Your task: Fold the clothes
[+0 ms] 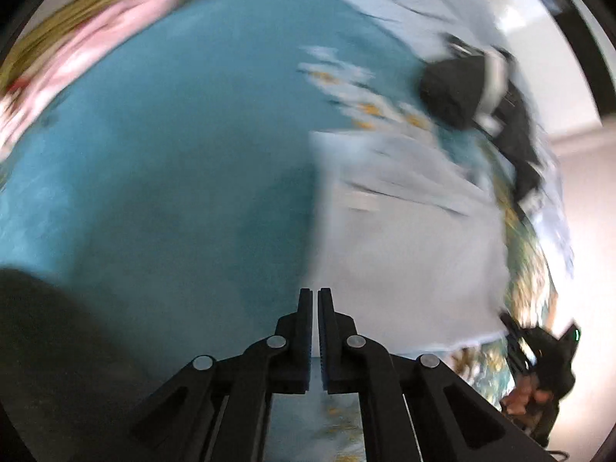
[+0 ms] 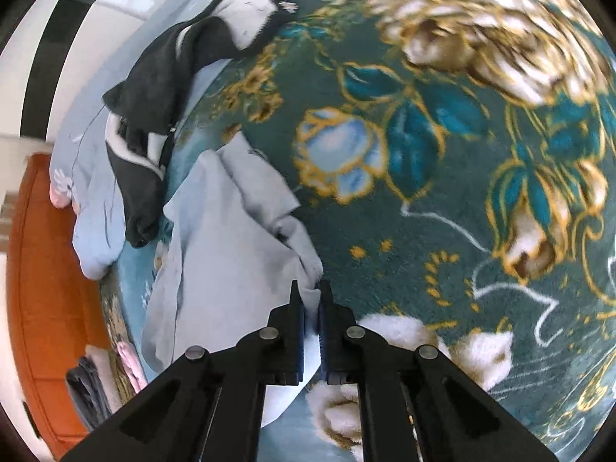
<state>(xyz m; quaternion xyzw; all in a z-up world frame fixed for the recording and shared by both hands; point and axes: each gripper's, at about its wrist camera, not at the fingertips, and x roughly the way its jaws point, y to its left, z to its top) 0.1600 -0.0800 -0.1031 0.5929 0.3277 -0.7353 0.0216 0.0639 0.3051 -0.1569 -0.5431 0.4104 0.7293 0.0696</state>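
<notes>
Right hand-held gripper pinching grey garment corner, cloth trailing left.

A home room — floral carpet, orange sofa, strewn clothes.

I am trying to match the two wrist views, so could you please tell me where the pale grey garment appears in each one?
Left wrist view: the pale grey garment fills the centre-right, spread over the floral carpet, blurred.
Right wrist view: it lies left of centre, one corner pinched in the right gripper.
Shared landmark: the black and white garment, just beyond the grey one in both views.
</notes>
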